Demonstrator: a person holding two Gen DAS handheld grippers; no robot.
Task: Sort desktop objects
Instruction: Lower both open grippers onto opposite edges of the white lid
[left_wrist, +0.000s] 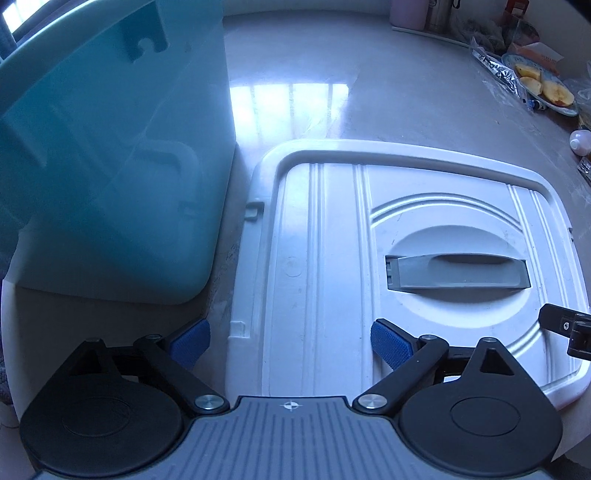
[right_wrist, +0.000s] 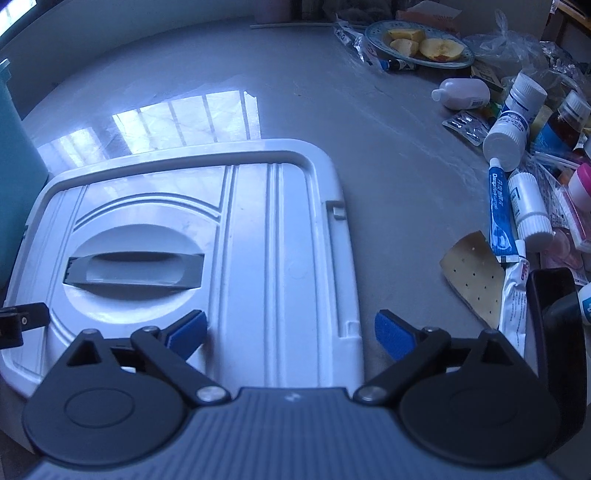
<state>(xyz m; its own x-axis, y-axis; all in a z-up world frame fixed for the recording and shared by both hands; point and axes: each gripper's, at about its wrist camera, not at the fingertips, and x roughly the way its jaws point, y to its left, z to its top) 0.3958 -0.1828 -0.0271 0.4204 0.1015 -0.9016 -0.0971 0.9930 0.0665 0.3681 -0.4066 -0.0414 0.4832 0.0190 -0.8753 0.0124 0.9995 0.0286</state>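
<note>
1. Both grippers, left gripper (left_wrist: 290, 341) and right gripper (right_wrist: 291, 332), tilt steeply down over the white lid (left_wrist: 369, 240), jaws spread, gripping nothing.
2. Left view alone shows the teal bin (left_wrist: 110, 166).
3. Right view alone shows medicine bottles (right_wrist: 517, 122) and a toothpaste tube (right_wrist: 498, 206).

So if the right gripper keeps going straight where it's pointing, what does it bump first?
Probably the white lid lying flat on the table. The right gripper is open and tilted down over the lid's right edge, with one pad above the lid and the other over bare table. Depth is hard to judge.
</note>
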